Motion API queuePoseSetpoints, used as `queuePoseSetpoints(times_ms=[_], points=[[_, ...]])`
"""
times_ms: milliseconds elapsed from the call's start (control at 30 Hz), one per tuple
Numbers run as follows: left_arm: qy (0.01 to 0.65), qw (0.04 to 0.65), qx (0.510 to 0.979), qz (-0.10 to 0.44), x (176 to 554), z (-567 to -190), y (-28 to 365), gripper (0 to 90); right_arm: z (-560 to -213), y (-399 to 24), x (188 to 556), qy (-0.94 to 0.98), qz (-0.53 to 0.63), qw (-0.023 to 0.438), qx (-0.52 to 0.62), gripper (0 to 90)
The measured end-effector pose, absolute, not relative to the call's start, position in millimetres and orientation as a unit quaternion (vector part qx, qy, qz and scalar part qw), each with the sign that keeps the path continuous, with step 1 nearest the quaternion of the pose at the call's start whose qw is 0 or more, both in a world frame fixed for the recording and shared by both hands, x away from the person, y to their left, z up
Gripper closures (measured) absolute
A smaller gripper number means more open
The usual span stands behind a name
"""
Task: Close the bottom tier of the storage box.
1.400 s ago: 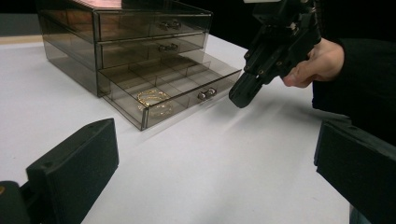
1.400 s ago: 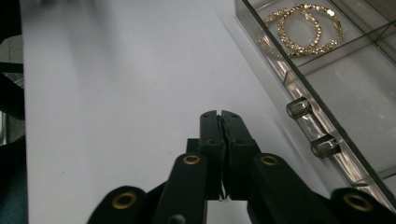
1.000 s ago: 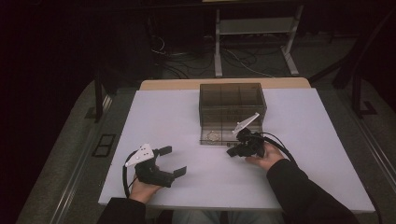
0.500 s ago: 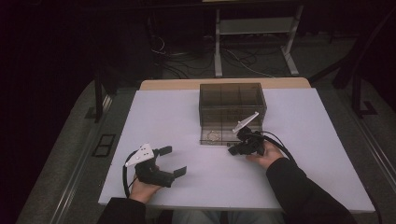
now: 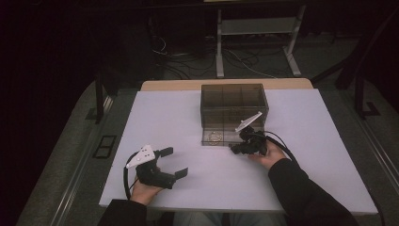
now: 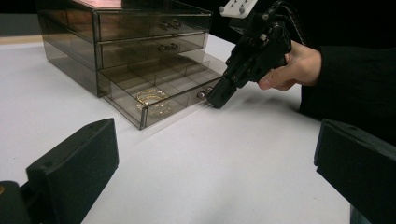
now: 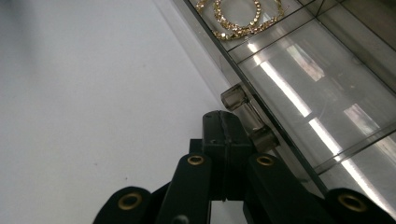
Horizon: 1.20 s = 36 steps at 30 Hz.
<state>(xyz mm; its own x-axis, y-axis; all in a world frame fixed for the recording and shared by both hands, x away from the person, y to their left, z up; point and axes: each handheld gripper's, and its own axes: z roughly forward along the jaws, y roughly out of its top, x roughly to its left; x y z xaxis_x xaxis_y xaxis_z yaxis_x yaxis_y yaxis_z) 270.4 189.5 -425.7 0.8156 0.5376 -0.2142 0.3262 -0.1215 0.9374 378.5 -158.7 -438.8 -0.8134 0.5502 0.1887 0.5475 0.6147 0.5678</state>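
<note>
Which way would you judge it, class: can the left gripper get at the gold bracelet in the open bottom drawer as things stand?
Probably yes. The bottom drawer is pulled out with its top open, the gold bracelet lies uncovered, and bare table lies between it and the open left gripper. The right gripper sits at the drawer's handle, off to one side.

Hidden and cut-off parts

The right claw covers part of the drawer handle; the drawer runs off the frame edge; the gold bracelet is too small to read from above.

Dim lab or workshop: white table, floor cables, metal stand.
</note>
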Motion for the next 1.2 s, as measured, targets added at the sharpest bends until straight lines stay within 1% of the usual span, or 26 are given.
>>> queuePoseSetpoints(times_ms=[1200], points=[[0.292, 0.597, 0.742, 0.089, 270.6, -425.7, 189.9, 0.0, -438.5, -160.3, 391.4, 0.884, 0.328, 0.019, 0.331, 89.1]])
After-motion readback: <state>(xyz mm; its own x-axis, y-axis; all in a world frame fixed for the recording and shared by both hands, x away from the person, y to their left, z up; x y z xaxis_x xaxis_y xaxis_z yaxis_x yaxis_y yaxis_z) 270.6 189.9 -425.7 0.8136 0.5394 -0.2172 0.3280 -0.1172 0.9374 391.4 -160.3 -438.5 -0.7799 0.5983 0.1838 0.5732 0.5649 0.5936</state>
